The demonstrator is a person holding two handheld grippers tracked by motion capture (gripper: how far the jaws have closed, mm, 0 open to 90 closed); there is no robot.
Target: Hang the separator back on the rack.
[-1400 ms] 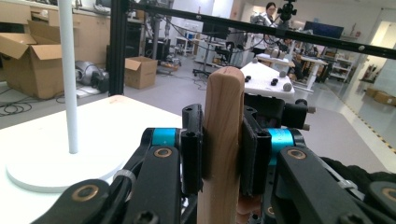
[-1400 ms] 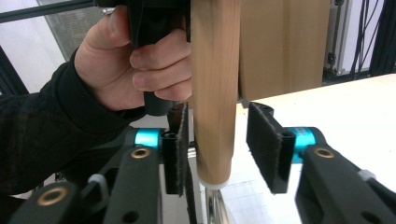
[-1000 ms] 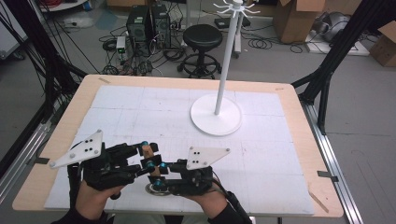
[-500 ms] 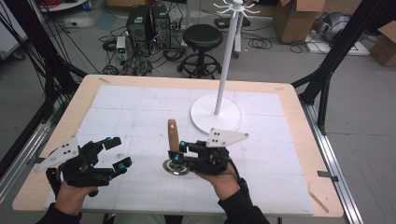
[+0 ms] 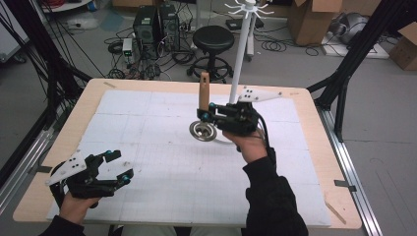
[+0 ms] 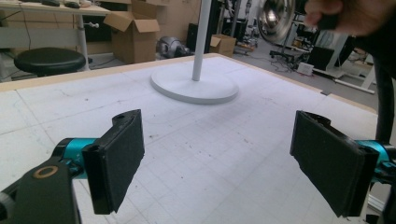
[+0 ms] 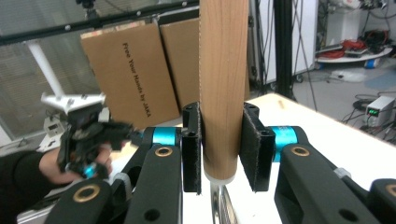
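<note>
A ladle with a wooden handle (image 5: 204,91) and a round metal bowl (image 5: 203,131) hangs upright above the middle of the white mat. My right gripper (image 5: 205,112) is shut on the handle's lower end, and its pads clamp the wood (image 7: 223,70) in the right gripper view, where its jaws (image 7: 223,149) stand level. My left gripper (image 5: 120,165) rests low at the near left corner. Its jaws have just opened wide, and nothing lies between the pads (image 6: 219,163). The shiny bowl (image 6: 275,16) shows high up in the left gripper view.
A white hanging stand rises behind the right gripper, with its pole (image 5: 241,54) and round base (image 6: 194,86) on the far side of the mat. The wooden table edge (image 5: 324,147) frames the mat. A stool (image 5: 212,39) and cardboard boxes stand beyond the table.
The left gripper let go of the ladle, opened and sank toward the near left corner. The right gripper lifted the ladle and carried it away from me toward the stand.
</note>
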